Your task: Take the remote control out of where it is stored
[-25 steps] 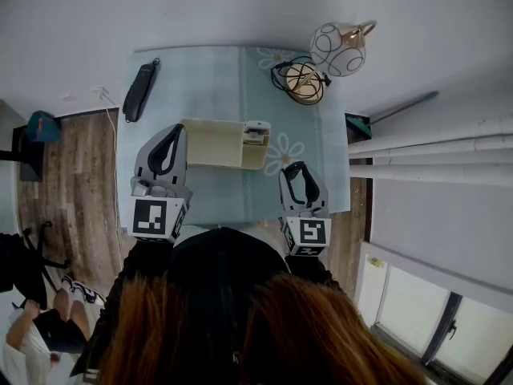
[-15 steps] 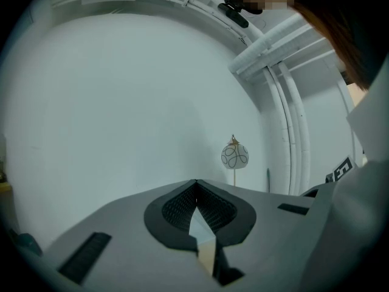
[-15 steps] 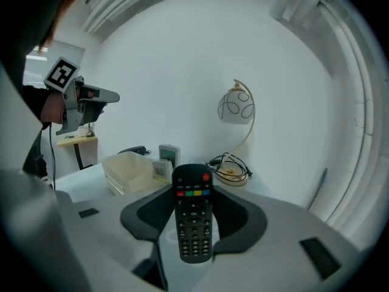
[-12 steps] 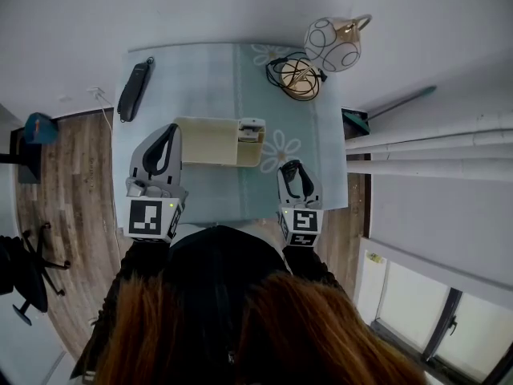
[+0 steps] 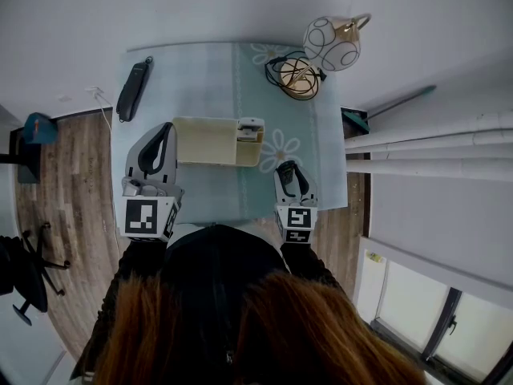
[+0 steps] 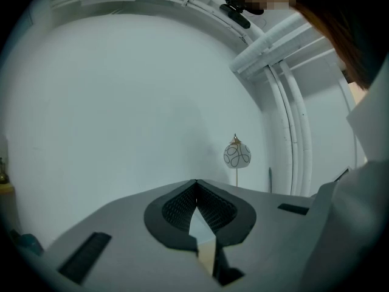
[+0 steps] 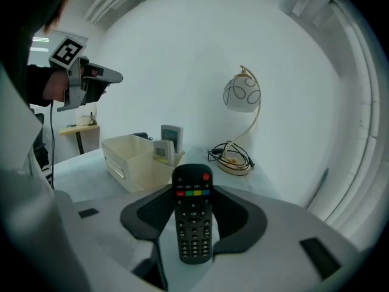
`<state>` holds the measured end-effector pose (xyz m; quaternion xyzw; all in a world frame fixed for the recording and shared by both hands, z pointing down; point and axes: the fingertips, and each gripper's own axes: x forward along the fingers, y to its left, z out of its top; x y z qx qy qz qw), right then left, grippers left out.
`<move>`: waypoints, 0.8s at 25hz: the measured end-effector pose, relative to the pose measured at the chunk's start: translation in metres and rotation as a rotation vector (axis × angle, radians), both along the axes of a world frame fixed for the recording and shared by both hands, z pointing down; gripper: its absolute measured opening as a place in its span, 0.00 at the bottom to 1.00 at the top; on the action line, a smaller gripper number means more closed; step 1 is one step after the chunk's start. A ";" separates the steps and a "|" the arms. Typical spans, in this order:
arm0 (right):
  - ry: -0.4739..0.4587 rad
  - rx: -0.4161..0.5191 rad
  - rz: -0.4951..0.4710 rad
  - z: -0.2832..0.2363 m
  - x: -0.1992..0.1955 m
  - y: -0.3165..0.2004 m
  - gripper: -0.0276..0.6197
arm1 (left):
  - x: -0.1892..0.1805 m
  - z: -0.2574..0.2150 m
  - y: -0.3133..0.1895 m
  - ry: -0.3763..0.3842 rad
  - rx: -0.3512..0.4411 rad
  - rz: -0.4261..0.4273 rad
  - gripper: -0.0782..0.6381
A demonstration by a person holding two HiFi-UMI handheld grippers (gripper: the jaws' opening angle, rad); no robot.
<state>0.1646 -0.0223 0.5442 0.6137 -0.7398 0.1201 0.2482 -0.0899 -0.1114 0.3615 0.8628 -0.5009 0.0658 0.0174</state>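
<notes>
A black remote control (image 7: 193, 215) with coloured buttons stands upright between the jaws of my right gripper (image 5: 287, 169), which is shut on it. It is held above the near right part of the table, apart from the cream storage box (image 5: 210, 141). Two white remotes (image 7: 166, 142) stand in the right end of the box (image 7: 135, 157). My left gripper (image 5: 163, 130) hovers raised by the left end of the box. Its jaws (image 6: 196, 186) are shut with nothing between them and point at the bare wall.
A light blue cloth covers the table (image 5: 200, 70). At the far right stand a globe lamp (image 5: 331, 42) and its round base with coiled cable (image 5: 298, 79). A black oblong object (image 5: 133, 90) lies at the far left. Wooden floor (image 5: 72, 175) lies to the left.
The view has shifted slightly. Both grippers keep nearly the same places over the table, the remote still in the right one. A person on the floor at lower left is out of view.
</notes>
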 end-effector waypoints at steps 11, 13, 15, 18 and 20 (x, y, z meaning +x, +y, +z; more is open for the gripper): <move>0.000 -0.012 -0.013 0.008 0.000 -0.017 0.36 | -0.004 0.000 0.000 -0.001 -0.002 -0.013 0.12; 0.002 -0.022 -0.021 0.011 -0.001 -0.021 0.36 | -0.005 0.000 0.000 -0.002 -0.003 -0.018 0.12; 0.009 -0.024 -0.032 0.014 -0.003 -0.026 0.36 | -0.007 0.000 0.000 -0.002 -0.003 -0.022 0.12; 0.020 -0.029 -0.041 0.020 -0.004 -0.032 0.36 | -0.009 -0.001 0.001 -0.003 -0.003 -0.028 0.12; 0.023 -0.038 -0.040 0.024 -0.005 -0.036 0.36 | -0.010 -0.001 0.001 -0.004 -0.004 -0.032 0.12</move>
